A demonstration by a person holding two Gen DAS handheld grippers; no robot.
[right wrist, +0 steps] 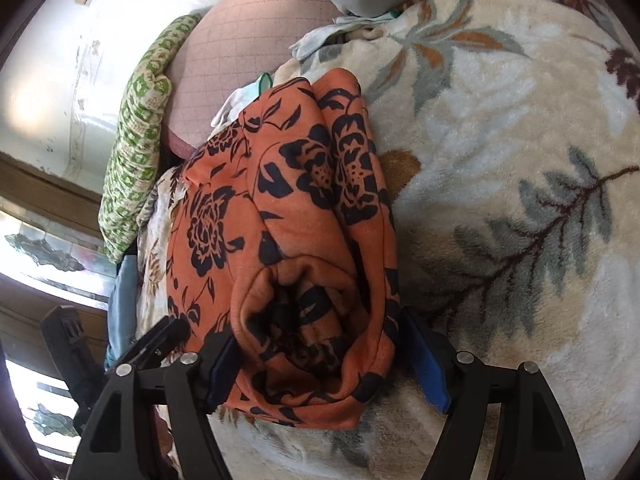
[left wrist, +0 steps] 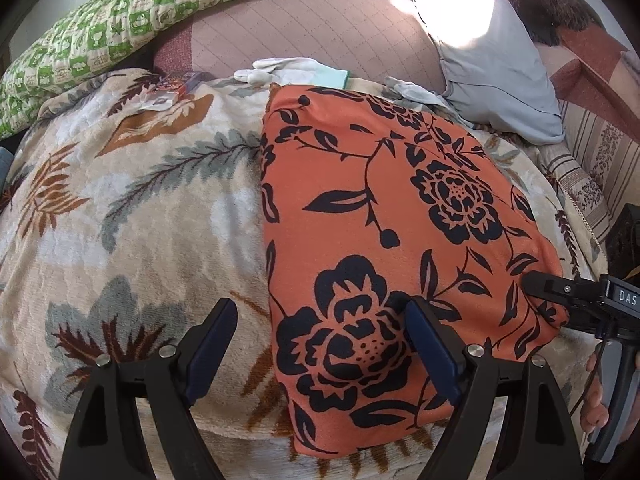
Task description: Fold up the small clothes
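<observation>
My right hand-held gripper [right wrist: 320, 364] straddles the folded orange garment [right wrist: 288, 240] at lower centre on the bed's blanket [right wrist: 500, 160], pads loose, left hand-held gripper [left wrist: 320, 348] released; withdrawing carelessly could snag and unroll it.

We get strong daylight here: a blown-out sun patch on the grey pillow [left wrist: 500, 60], glare washing the wall [right wrist: 52, 92], heavy fisheye bending and dark corners, focus otherwise decent.

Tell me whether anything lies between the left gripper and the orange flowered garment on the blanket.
Nothing visible does. The left gripper hangs open right over the near left edge of the orange flowered garment, one finger above the cloth, the other above the blanket. The gloves lie beyond its far edge.
</observation>
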